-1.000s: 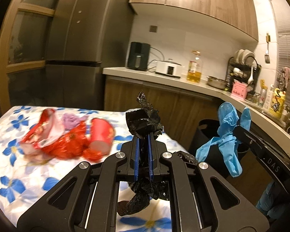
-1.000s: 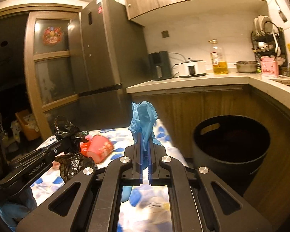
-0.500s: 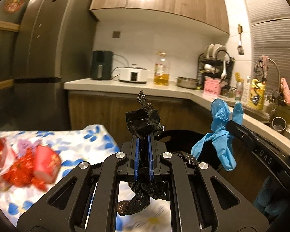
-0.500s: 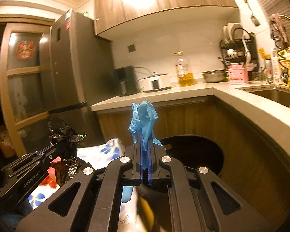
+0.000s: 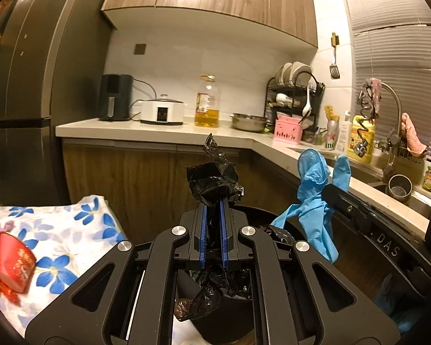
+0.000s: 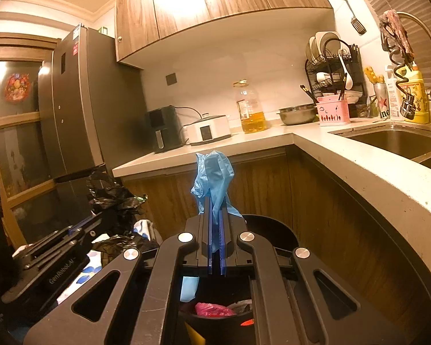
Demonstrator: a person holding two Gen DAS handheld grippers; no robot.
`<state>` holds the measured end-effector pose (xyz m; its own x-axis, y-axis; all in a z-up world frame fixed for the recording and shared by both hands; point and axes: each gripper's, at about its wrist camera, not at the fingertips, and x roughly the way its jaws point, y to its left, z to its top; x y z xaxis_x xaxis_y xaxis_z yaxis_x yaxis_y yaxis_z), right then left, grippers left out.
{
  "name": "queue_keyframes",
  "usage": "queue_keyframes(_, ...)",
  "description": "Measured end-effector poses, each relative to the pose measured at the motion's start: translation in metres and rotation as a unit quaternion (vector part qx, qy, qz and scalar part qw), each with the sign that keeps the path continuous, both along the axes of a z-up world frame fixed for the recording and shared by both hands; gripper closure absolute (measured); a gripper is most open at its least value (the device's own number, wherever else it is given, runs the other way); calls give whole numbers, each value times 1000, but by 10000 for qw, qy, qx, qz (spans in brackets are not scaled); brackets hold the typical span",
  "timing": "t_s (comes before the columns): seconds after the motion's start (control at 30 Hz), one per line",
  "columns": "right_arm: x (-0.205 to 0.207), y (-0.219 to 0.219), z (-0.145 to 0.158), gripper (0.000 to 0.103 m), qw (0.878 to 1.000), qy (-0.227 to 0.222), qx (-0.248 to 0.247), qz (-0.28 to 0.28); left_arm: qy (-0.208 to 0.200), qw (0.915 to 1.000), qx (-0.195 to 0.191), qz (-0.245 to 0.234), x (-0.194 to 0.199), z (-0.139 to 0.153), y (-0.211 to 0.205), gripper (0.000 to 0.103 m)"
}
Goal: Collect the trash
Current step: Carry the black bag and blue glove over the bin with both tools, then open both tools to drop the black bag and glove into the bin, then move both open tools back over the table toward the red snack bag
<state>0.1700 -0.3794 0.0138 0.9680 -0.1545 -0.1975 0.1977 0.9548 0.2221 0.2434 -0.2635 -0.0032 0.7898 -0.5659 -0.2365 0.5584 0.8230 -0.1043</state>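
Floral-cloth table, red paper cup lying on it

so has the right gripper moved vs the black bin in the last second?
Yes. The right gripper, shut on the blue glove, has swung toward the black bin: the bin was off to its right, now it sits directly beneath.

bin on the floor in the counter's inner corner; table to its left, cup near the table's left edge.

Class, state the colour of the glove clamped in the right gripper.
Light blue glove; clearest in the right wrist view.
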Motion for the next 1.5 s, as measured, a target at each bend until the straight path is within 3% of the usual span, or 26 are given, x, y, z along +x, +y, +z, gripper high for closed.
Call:
queue_keyframes(0.6, 22, -11, -4, 98, 9999, 64, 110, -8, 199, 9997, 80, -151, 28, -16, -27, 95)
queue_keyframes(0.77, 28, -15, -7, 95, 9997, 118, 197, 38, 290, 9994, 107, -153, 35, -19, -29, 83)
queue_keyframes(0.8, 29, -16, -8, 95, 9997, 131, 218, 50, 316, 9993, 95, -160, 36, -20, -29, 76)
queue_keyframes(0.9, 32, -17, -9, 84, 9994, 164, 285, 58, 342, 9993, 38, -141, 37, -22, -26, 53)
queue_keyframes(1.03, 31, -19, -10, 76, 9994, 177, 310, 9, 359, 9993, 40, -60, 38, -23, -22, 42)
queue_keyframes(1.23, 27, -17, -10, 52, 9993, 178, 318, -46, 409, 9989, 36, 215, 38, -26, -8, 31)
queue_keyframes(1.5, 17, -3, -7, 34, 9996, 157, 241, -52, 387, 9953, 215, 864, 26, -27, 24, 23)
